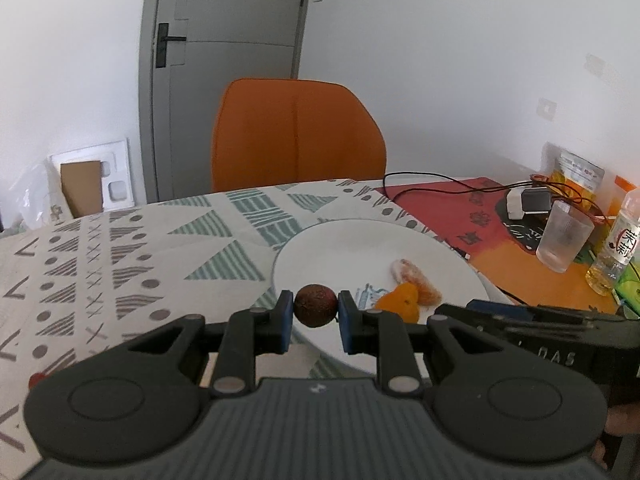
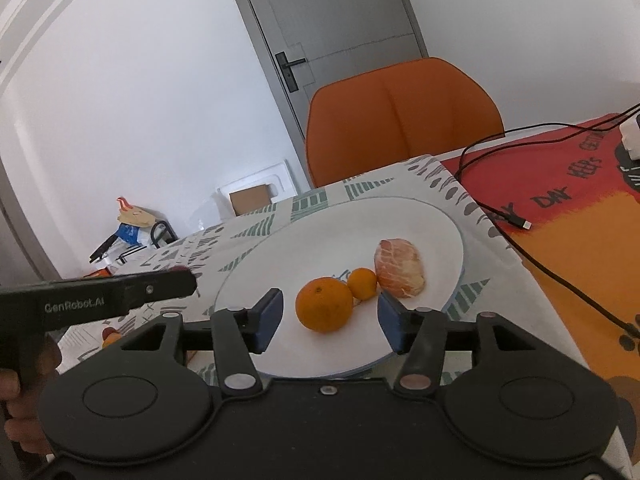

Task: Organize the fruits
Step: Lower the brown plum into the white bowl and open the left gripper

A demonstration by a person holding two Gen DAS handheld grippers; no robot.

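A white plate [image 1: 344, 244] sits on the patterned tablecloth. My left gripper [image 1: 316, 306] is shut on a small dark brown round fruit [image 1: 316, 305], held at the plate's near left edge. On the plate lie an orange [image 2: 325, 304], a smaller orange [image 2: 362, 283] and a peeled citrus piece [image 2: 400, 268]; the plate also shows in the right wrist view [image 2: 312, 240]. My right gripper [image 2: 330, 318] is open and empty, its jaws on either side of the orange, low over the plate's near part.
An orange chair [image 1: 296, 136] stands behind the table. To the right lie a red-orange mat [image 1: 500, 236], a black cable [image 2: 520, 216], a plastic cup [image 1: 564, 242], a tea bottle [image 1: 614, 248] and a charger [image 1: 528, 202]. Small red fruits [image 2: 110, 336] lie at the left.
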